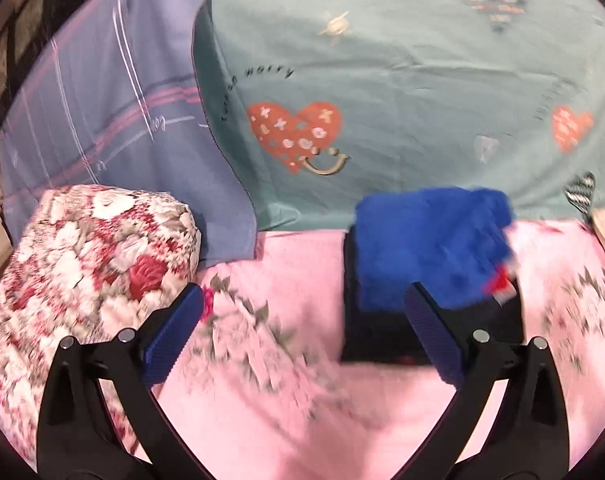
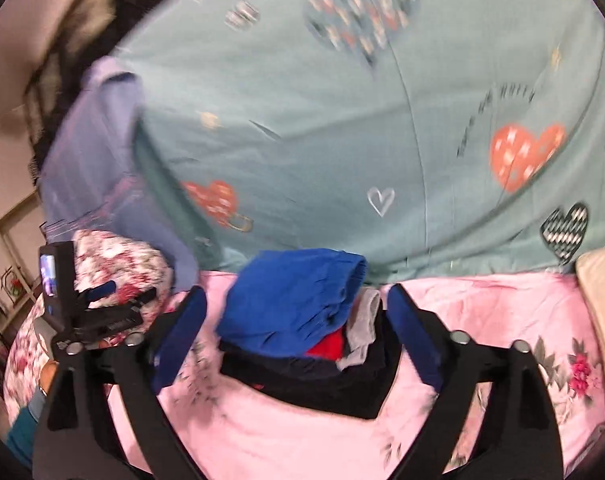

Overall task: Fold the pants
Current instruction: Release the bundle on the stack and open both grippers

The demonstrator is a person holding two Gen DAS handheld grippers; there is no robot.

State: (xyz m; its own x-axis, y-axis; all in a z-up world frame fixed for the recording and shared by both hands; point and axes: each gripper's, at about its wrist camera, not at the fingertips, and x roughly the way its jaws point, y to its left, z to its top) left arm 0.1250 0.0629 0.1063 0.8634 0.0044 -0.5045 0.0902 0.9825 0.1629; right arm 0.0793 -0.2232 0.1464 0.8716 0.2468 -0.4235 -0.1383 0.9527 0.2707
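Note:
Folded blue pants lie on top of a pile of folded clothes on the pink floral blanket. Black, red and grey garments sit under them; the black one is lowest. My left gripper is open and empty, with the pile just beyond its right finger. In the right wrist view the blue pants top the same pile, with the black garment below. My right gripper is open, its fingers either side of the pile, holding nothing. The left gripper shows at the left there.
A floral pillow lies at the left beside a purple pillow. A teal sheet with hearts covers the bed beyond. A cream pillow sits at the right edge.

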